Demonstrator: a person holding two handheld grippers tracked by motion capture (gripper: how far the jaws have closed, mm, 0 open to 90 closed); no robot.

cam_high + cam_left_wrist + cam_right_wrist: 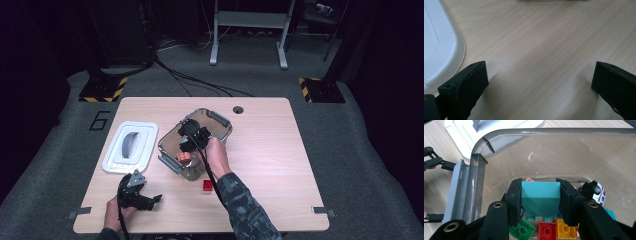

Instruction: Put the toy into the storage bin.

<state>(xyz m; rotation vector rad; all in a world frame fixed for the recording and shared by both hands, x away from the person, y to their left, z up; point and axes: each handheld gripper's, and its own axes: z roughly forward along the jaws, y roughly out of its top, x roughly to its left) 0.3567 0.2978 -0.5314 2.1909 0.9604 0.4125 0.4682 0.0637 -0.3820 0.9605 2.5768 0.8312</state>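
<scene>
- Two grippers in the high view: right gripper [192, 134] reaches down into the clear bin [170, 145], left gripper [150, 200] rests low on the table [270, 150], well apart from the bin. Red brick [207, 185] lies on the table just outside the bin, beside the right forearm. White lid [131, 147] sits beyond the left gripper's fingers.
- Left gripper view: fingers [471, 85] spread wide, bare tabletop between them, nothing held; white lid's edge [446, 57] just outside one finger.
- Right gripper view: fingers [515, 200] pinching a teal block [540, 198] between the pads, inside the bin [477, 172]. Below the fingertips lie green brick [524, 228], red brick [547, 230], yellow brick [565, 230]; toy car [595, 191] just beside one finger.
</scene>
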